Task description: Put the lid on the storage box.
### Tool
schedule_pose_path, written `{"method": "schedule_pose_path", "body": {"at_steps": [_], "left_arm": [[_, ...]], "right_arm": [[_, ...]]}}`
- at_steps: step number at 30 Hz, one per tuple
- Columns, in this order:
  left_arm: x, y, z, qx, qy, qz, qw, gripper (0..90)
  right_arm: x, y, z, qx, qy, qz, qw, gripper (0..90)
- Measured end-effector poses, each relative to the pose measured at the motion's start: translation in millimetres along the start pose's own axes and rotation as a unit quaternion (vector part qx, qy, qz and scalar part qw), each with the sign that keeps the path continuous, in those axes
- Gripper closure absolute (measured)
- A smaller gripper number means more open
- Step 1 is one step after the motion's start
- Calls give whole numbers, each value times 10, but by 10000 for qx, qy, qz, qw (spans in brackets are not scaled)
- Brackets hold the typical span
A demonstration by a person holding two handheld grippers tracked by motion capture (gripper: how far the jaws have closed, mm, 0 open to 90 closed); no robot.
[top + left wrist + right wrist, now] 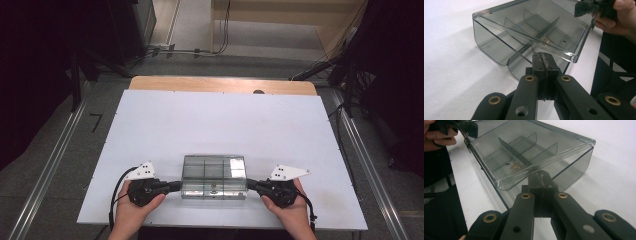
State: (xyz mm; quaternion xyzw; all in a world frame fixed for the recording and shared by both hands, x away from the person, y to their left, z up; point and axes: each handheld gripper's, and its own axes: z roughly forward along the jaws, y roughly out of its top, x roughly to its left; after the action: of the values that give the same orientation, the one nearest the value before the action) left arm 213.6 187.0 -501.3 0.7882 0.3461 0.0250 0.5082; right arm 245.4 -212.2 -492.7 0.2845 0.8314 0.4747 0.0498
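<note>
Pressing on each end of the clear box (214,176) near the desk's (220,120) near edge, the left hand-held gripper (175,186) and right hand-held gripper (251,185), both closed tight and empty, look set to lift it together, keeping it level.

No readable txt, labels, brands or nos. anywhere I can see: not on my clear box (214,176), not on the white table (200,125). Pale patch on box lid, far right corner, too blurry to read.
</note>
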Motion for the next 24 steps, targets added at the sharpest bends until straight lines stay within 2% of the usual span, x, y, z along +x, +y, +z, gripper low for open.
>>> {"method": "schedule_pose_path", "body": {"at_steps": [24], "left_arm": [[46, -36, 26, 194, 21, -40, 9998, 900]], "right_arm": [[-63, -44, 25, 172, -105, 6, 9998, 877]]}}
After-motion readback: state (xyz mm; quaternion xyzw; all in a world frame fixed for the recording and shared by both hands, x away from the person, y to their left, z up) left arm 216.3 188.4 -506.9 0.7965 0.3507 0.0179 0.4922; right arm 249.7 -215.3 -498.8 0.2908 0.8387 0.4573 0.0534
